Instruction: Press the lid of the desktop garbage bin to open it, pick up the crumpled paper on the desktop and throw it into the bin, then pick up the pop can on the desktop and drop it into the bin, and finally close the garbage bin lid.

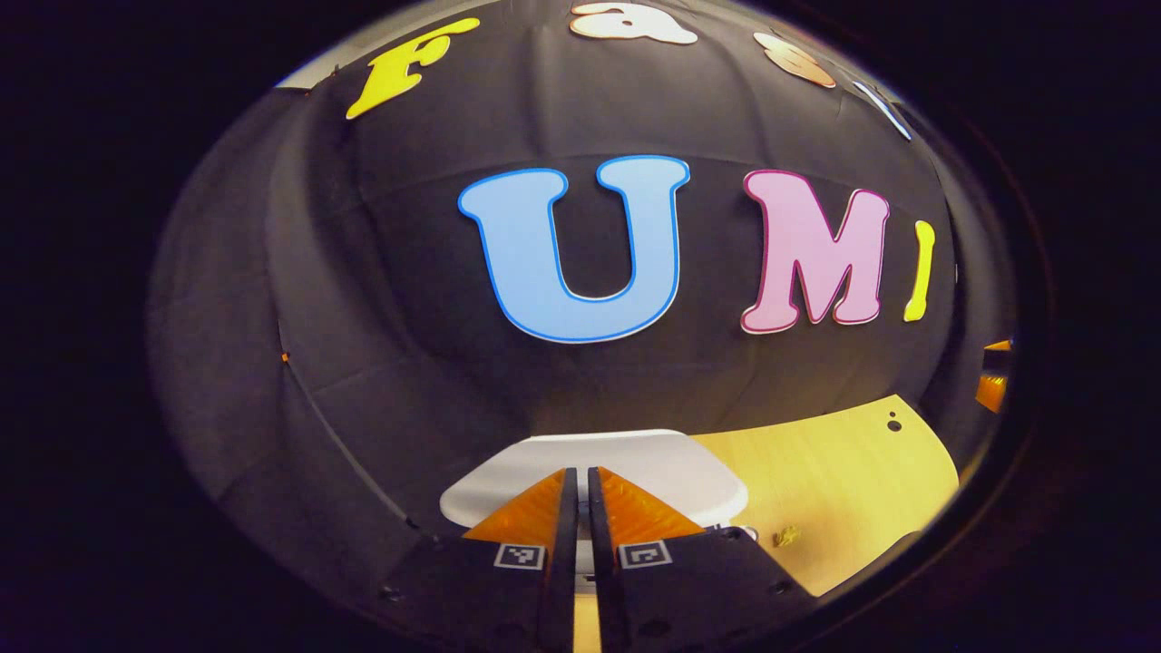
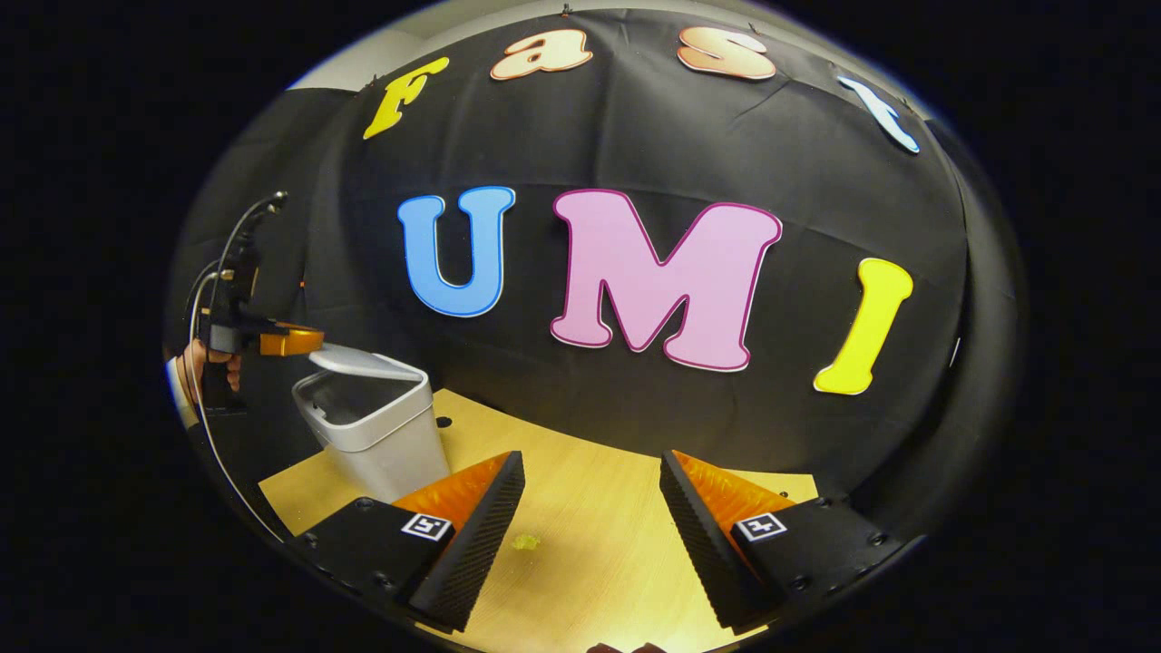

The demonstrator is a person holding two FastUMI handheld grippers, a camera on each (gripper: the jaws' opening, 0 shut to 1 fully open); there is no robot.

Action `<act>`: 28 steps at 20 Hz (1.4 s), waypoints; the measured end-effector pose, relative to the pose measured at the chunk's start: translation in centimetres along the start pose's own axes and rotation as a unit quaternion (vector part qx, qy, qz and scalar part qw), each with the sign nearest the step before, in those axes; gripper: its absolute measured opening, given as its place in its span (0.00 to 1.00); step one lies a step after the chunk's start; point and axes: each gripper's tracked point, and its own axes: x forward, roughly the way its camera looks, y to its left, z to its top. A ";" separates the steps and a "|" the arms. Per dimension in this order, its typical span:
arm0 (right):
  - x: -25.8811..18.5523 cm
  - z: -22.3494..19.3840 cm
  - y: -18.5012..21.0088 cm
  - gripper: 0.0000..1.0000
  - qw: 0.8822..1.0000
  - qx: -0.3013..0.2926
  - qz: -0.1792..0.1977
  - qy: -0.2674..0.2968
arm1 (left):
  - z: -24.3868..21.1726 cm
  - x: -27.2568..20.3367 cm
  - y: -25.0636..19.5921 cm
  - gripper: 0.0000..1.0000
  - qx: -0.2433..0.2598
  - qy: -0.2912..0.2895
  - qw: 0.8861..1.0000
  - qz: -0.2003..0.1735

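The grey desktop bin [image 2: 385, 435] stands at the table's left, and its white lid [image 2: 363, 361] is tilted up so the dark inside shows. My left gripper [image 2: 308, 340], held by a hand [image 2: 213, 365], rests on top of the lid's left end. In the left gripper view, that gripper [image 1: 580, 472] is shut with nothing between its fingers, and its tips lie over the white lid [image 1: 676, 464]. My right gripper [image 2: 591, 472] stands open above the wooden table [image 2: 599, 544], to the right of the bin and apart from it.
A small yellowish scrap [image 2: 526, 541] lies on the table between my right gripper's fingers; it also appears as a scrap [image 1: 787, 535] right of the lid. The black cloth wall stands close behind the bin. Bare table [image 1: 843, 481] stretches to the bin's right.
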 end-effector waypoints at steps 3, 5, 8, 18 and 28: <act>1.0 -0.4 0.2 0.97 1.000 -0.003 0.007 0.005 | 2.6 -1.5 0.6 0.38 -0.005 -0.041 0.999 0.012; 1.8 -0.8 0.6 0.97 1.000 0.000 0.013 0.008 | 4.0 -2.9 1.1 0.64 0.011 -0.066 0.998 0.022; 3.2 -1.4 1.4 0.97 0.999 0.010 0.025 0.020 | 6.1 -5.0 1.6 0.80 0.022 -0.101 0.994 0.041; 10.2 -7.7 5.3 0.97 0.987 0.012 0.085 0.133 | 4.3 -15.1 0.0 0.95 -0.049 -0.124 0.991 0.028; 17.6 -25.4 7.4 0.99 0.907 0.060 0.072 0.410 | -2.0 -23.5 -0.4 0.95 -0.091 -0.105 0.987 0.086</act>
